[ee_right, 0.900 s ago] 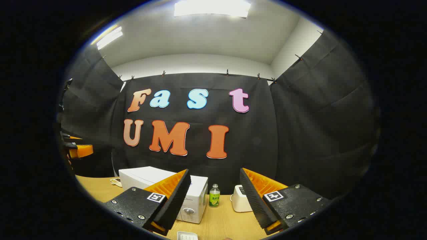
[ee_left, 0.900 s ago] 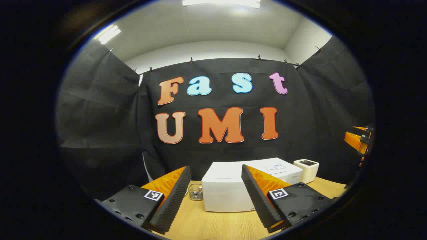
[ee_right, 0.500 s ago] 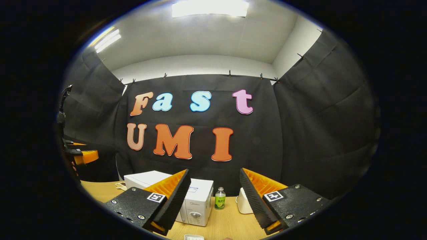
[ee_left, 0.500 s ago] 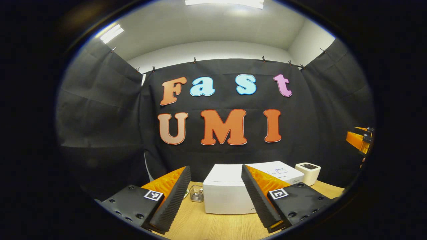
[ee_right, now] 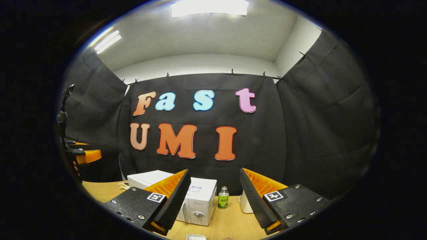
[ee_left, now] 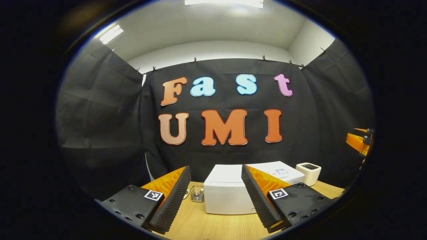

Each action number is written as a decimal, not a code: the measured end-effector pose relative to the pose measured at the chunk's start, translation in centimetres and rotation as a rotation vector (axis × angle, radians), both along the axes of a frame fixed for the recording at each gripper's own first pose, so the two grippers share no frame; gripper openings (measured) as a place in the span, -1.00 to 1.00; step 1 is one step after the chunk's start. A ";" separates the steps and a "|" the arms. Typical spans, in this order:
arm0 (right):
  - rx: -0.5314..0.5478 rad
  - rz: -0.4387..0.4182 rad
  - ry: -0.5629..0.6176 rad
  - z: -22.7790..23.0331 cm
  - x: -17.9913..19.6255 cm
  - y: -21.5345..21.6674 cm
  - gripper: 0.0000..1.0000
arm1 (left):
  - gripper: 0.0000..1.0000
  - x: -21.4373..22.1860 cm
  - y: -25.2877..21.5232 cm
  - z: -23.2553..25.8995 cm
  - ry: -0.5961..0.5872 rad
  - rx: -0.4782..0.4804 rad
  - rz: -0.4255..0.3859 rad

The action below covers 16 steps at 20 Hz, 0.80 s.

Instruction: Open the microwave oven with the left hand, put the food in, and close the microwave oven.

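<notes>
The microwave oven (ee_left: 227, 195) sits on the wooden table (ee_left: 206, 226) with its door closed. In the left gripper view it stands straight ahead between the two jaws, well beyond their tips, with its long axis running away toward the right and a plain white side turned to this camera. In the right gripper view the microwave oven (ee_right: 200, 200) lies ahead and to the left, partly hidden behind the left jaw, and its knob panel faces the camera. The left gripper (ee_left: 213, 200) has its jaws spread wide with nothing between them, and the right gripper (ee_right: 213, 200) is likewise wide apart and empty. A small wire basket (ee_left: 196, 194) stands just left of the oven, beside the inner edge of the left jaw. A white box-shaped appliance (ee_left: 308, 173) stands beyond the right jaw. A green-labelled bottle (ee_right: 223, 201) stands in the gap between the right gripper's jaws, just right of the oven. A white tray (ee_right: 195, 237) peeks in at the bottom of that gap. Compared with the frames from 0.9 s ago, the oven sits lower in both views and slightly further right in the right gripper view, while both pairs of jaws keep the same spread.
</notes>
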State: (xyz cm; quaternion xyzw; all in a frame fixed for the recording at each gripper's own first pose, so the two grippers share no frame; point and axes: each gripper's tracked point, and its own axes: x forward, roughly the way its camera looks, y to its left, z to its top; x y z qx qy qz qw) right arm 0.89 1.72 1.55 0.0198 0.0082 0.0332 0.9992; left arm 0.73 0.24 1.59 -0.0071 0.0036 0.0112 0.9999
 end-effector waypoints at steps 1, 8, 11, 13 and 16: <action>0.006 0.000 0.001 0.0 0.0 -0.1 0.83 | 0.87 0.0 -0.1 0.0 -0.002 -0.001 -0.003; 0.014 0.004 0.008 -0.5 0.1 -0.2 0.83 | 0.89 0.1 -0.7 0.1 -0.012 0.016 -0.013; 0.016 0.009 0.009 -0.7 0.2 0.1 0.83 | 0.87 0.1 -0.7 -0.1 -0.009 0.017 -0.015; 0.019 0.011 0.011 -0.8 0.2 0.2 0.83 | 0.87 -0.1 -0.8 -0.1 -0.011 0.020 -0.021; 0.020 0.011 0.012 -0.8 0.2 0.2 0.84 | 0.89 -0.2 -0.6 0.0 -0.021 0.036 -0.012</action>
